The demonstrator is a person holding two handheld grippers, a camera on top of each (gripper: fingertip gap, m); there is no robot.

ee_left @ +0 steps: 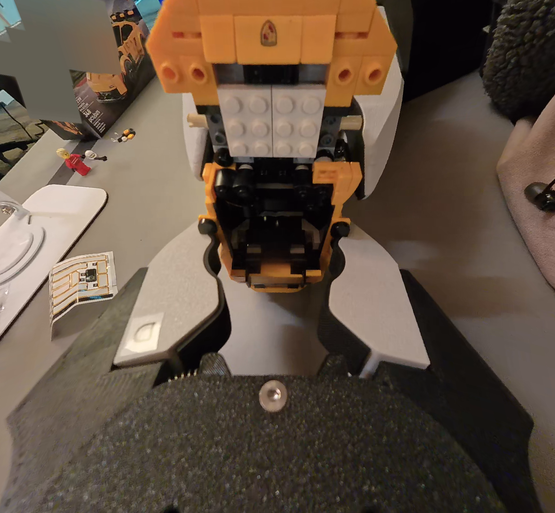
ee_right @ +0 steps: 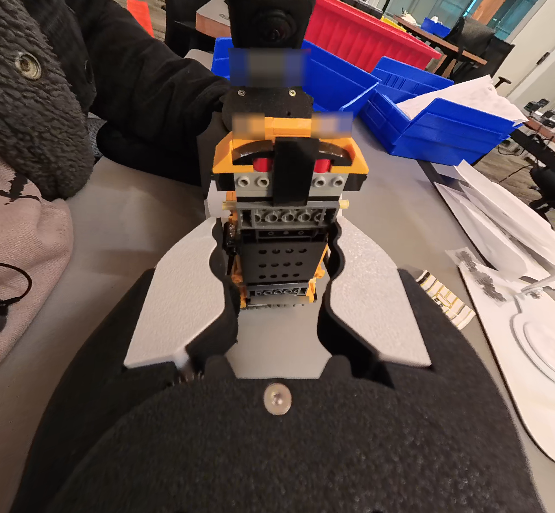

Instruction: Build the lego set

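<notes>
The half-built orange Lego car (ee_left: 270,126) is held off the grey table, clamped between both grippers. Its top faces the left wrist view: orange hood with a small crest, grey studded plates, open black cabin. Its black and grey underside (ee_right: 282,246) faces the right wrist view.

the lego car (ee_left: 270,126) sits clamped between both grippers, so the middle of the grey table (ee_left: 450,228) is taken. left of the car there's open tabletop until the minifigure (ee_left: 75,160), sticker sheet (ee_left: 81,282) and white board (ee_left: 60,210), with the set box (ee_left: 120,57) behind them. on the car's other side the blue bins (ee_right: 420,114) and loose papers (ee_right: 495,228) crowd in, and a dark sleeve (ee_right: 135,78) blocks the near side.
</notes>
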